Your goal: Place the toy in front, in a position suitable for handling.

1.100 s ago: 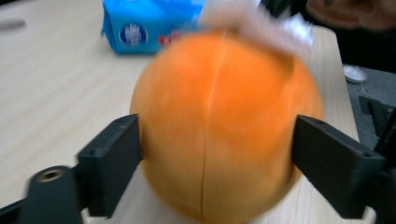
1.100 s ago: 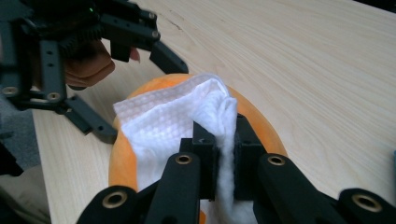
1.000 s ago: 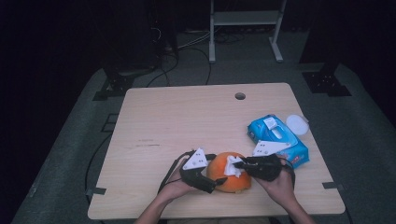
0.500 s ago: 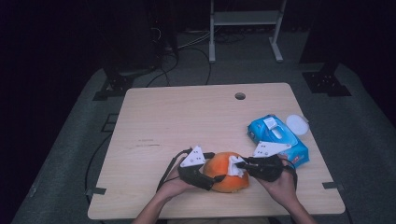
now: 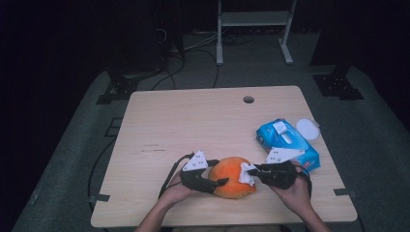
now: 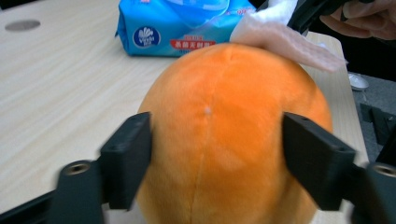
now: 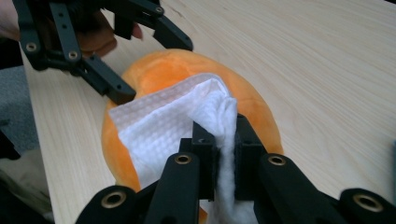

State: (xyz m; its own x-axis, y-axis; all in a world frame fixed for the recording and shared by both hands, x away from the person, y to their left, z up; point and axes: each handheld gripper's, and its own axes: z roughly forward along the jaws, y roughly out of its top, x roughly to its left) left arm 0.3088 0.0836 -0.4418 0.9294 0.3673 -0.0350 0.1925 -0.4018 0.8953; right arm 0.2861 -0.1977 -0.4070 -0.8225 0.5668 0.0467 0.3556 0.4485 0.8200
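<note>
Two grippers are sharing this job: my left gripper (image 6: pixel 217 163) is clamping the plush (image 5: pixel 231 176) between its jaws, one on each flank, near the table (image 5: pixel 193 121) edge by me, while my right gripper (image 7: pixel 219 154) is pinching a wipe (image 7: pixel 173 126) draped over the plush's top. I'm judging that wiping works best with light strokes away from the left jaws, keeping that hold firm so nothing rolls.
</note>
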